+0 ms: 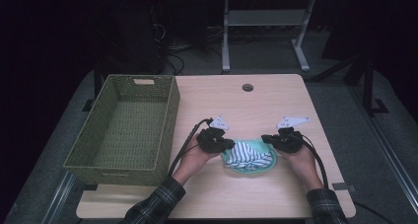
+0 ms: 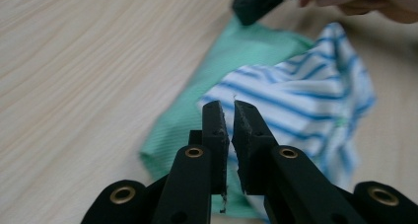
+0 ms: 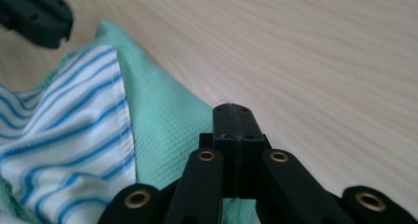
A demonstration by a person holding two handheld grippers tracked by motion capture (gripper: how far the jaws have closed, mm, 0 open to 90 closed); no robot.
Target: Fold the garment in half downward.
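Note:
A white cloth with blue stripes (image 1: 249, 152) lies crumpled on a green cloth (image 1: 245, 169) near the table's front middle. My left gripper (image 1: 226, 144) rests at the pile's left edge, my right gripper (image 1: 267, 138) at its right edge. In the left gripper view the jaws (image 2: 231, 108) stand shut with only a thin slit and nothing between them, tips over the striped cloth (image 2: 300, 93) and green cloth (image 2: 236, 51). In the right gripper view the jaws (image 3: 231, 108) are pressed together and empty, beside the green cloth (image 3: 162, 120) and striped cloth (image 3: 64, 130).
A green woven basket (image 1: 170, 120) with nothing in it stands at the table's left. The wooden table (image 1: 246, 110) has a round cable hole (image 1: 248, 87) at the back. A desk frame and cables stand on the floor beyond the table.

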